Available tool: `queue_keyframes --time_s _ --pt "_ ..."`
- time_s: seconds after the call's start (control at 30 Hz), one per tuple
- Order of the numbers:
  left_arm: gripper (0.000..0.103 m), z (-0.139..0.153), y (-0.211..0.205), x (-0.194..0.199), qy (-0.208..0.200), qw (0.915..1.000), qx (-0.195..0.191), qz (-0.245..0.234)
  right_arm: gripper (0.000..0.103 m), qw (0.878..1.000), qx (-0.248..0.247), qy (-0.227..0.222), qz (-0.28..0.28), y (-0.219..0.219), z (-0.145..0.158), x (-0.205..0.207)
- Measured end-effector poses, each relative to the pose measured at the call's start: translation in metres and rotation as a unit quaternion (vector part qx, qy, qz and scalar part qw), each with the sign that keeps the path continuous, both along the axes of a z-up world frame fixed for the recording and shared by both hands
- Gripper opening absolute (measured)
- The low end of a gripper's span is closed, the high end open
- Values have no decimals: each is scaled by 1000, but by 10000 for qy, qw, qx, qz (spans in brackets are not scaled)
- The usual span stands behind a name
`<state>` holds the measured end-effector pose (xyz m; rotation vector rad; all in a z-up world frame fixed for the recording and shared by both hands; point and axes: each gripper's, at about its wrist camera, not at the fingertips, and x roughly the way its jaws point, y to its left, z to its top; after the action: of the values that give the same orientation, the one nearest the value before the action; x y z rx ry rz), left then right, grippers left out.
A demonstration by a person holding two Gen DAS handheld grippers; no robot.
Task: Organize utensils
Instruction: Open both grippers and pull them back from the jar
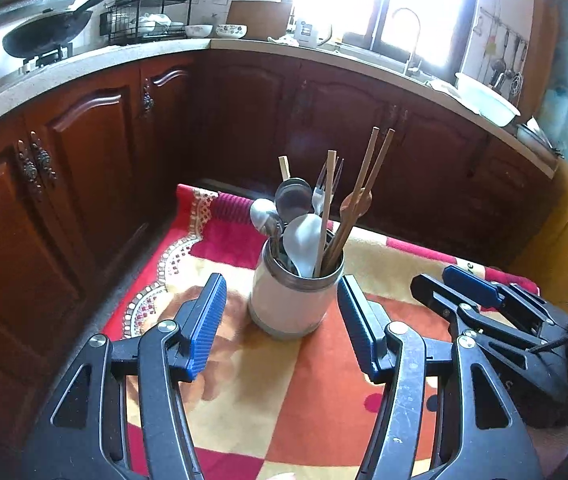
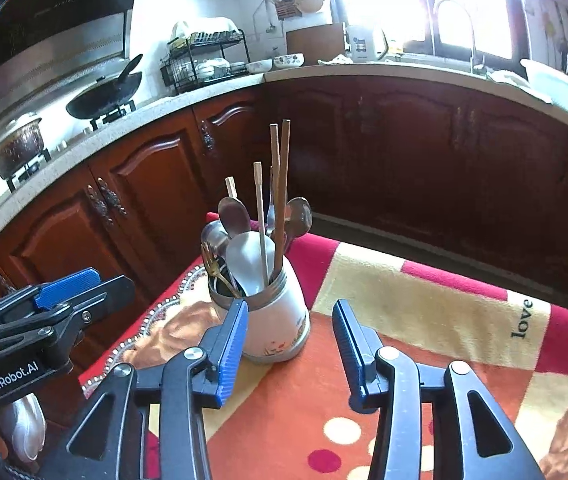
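A kitchen corner, utensils gathered: we look across a surface draped in a red, orange and cream blanket (image 1: 244, 400) toward a white utensil holder (image 1: 290, 304) crowded with spoons (image 1: 302, 240), a fork (image 1: 318, 196) and tall wooden chopsticks (image 1: 364, 184).

We judge tipping to be the main risk from here. The holder looks top-heavy, its long chopsticks leaning toward two o'clock in the left view, and it stands on soft, yielding cloth; a nudge from either set of fingers at the rim could rock it or spill its contents. A smaller hazard is a finger catching a protruding handle, such as the gold-coloured fork (image 2: 214, 270) at the holder's near left in the right view, and levering it out.

The holder stands at twelve o'clock ahead of the left hand-held gripper (image 1: 282, 322), seen between its spread blue pads; nothing is pinched. From the right hand-held gripper (image 2: 290, 346) it lies at eleven o'clock, overlapped by the left pad in that view, though we cannot tell whether they touch. These jaws too stand apart and empty. No loose utensil shows on the blanket.
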<state>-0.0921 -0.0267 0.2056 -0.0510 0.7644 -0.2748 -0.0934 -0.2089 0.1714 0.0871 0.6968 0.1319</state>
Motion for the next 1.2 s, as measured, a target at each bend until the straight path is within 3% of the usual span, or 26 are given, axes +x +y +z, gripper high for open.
queue_keyframes --time_s 0.57,1.2 --pt "58 4 -3 -6 -256 9991 297 149 43 9998 -170 -116 -70 3 6 -6" --pt "58 2 1 -7 -255 9989 300 246 43 9998 -151 -136 -22 7 8 -4"
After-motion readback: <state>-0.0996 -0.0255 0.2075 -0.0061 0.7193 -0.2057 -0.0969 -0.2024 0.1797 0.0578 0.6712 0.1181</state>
